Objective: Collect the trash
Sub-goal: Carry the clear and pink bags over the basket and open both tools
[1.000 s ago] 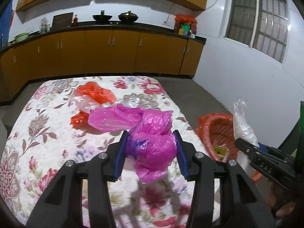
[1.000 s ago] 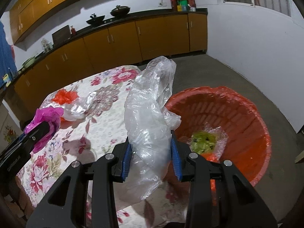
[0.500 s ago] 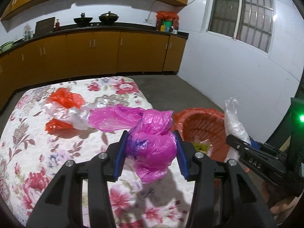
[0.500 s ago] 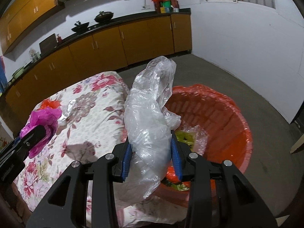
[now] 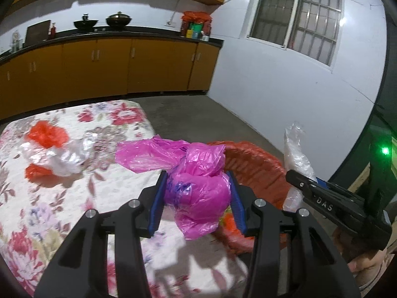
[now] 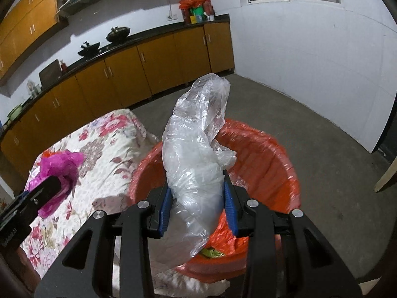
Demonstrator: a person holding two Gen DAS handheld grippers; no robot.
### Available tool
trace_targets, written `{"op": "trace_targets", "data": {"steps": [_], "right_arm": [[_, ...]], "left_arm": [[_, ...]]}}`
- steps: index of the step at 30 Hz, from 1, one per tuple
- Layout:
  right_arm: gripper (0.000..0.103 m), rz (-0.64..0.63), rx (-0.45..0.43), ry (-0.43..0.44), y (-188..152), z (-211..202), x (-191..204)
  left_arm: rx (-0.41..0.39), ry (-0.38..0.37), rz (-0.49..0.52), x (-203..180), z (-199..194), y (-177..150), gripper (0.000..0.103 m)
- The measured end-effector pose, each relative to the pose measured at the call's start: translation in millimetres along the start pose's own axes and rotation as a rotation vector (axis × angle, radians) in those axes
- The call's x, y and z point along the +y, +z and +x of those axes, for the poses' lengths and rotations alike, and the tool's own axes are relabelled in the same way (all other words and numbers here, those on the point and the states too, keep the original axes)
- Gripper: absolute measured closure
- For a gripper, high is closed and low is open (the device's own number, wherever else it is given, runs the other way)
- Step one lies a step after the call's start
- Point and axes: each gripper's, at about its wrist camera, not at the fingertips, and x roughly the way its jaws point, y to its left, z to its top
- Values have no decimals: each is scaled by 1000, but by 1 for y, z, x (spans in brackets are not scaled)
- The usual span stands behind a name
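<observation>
Gripping a pink bag (image 5: 196,193) in my left gripper (image 5: 197,204), my right gripper (image 6: 197,211) clamps a clear bag (image 6: 196,154) (over the red basket (image 6: 280,173)).

Left wrist view: taken from just behind the left gripper (image 5: 197,198), facing forward and slightly down over the floral table (image 5: 49,211) edge, with the right gripper (image 5: 300,182) at its right. Right wrist view: taken from behind the right gripper (image 6: 197,204), close above the orange bin (image 6: 280,159). Both views share table, bin and cabinets (image 5: 99,69).
</observation>
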Motion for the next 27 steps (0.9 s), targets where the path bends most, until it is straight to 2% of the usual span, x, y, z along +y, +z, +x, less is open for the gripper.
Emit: {"op": "trace_targets", "data": {"steps": [7,27], "right_arm": [[66,21,-31,-9,13,-3,-16],[65,74,-47,1,34,13,-45]], "left_arm": [[18,-71,24,-21,19,6,57],[99,-153,43,-51,76,5,56]]}}
